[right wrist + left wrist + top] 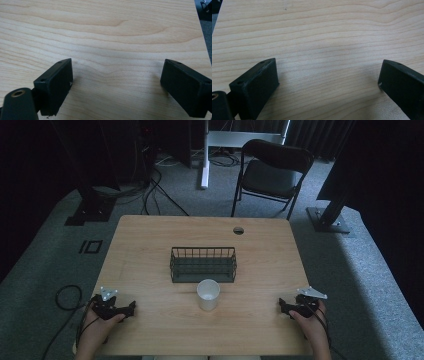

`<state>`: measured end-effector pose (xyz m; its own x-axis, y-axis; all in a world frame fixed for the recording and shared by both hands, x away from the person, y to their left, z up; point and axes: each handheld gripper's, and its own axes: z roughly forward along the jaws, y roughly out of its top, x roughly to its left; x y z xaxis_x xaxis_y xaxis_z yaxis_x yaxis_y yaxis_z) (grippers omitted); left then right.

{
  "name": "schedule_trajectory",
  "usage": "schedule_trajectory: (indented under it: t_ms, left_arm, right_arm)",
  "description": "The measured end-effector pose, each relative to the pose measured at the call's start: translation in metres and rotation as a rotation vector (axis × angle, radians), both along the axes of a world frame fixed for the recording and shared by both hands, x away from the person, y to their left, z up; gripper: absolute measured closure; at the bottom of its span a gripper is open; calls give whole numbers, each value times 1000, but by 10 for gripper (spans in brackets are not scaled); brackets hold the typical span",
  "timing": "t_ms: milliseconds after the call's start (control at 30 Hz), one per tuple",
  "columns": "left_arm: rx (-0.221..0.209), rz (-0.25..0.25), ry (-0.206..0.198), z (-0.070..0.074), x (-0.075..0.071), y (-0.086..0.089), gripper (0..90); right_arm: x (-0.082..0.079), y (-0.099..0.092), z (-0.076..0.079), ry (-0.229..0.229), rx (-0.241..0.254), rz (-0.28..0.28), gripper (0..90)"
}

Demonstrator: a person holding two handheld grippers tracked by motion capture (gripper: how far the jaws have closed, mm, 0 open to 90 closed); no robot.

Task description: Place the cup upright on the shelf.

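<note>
A white paper cup [208, 294] stands upright near the middle of the wooden table [150, 240], just in front of a dark wire basket [203, 264]. My left gripper [131, 309] rests on the table near its front left corner, held by a hand, well left of the cup. Its jaws stand wide open over bare wood [328, 72]. My right gripper [282, 306] rests near the front right corner, well right of the cup. Its jaws are also wide open with bare wood between them [116, 75].
A round cable hole [238, 230] sits in the table's far right part. A black folding chair [272, 172] stands beyond the far edge. Cables [67, 295] lie on the grey carpet at the left. Dark stands flank the table on both sides.
</note>
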<state>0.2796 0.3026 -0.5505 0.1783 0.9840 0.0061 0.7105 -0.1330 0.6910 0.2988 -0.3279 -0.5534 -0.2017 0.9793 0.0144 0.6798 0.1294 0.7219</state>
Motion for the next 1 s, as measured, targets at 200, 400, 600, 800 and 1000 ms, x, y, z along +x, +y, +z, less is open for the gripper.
schedule_trajectory:
  t_ms: [200, 400, 600, 800, 1000]
  left_arm:
    - [0, -1, 2, 0, 0, 0, 30]
    - [3, -83, 1, 0, -2, 0, 30]
    - [1, -159, 3, 3, -4, -7, 31]
    - [-15, -193, -17, 9, -6, -15, 44]
    - [0, -252, -15, 10, -8, -25, 43]
  right_arm:
    - [0, 0, 0, 0, 0, 0, 105]
    - [0, 0, 0, 0, 0, 0, 105]
    - [0, 0, 0, 0, 0, 0, 105]
    - [0, 0, 0, 0, -1, 1, 105]
    - [0, 0, 0, -1, 0, 4, 105]
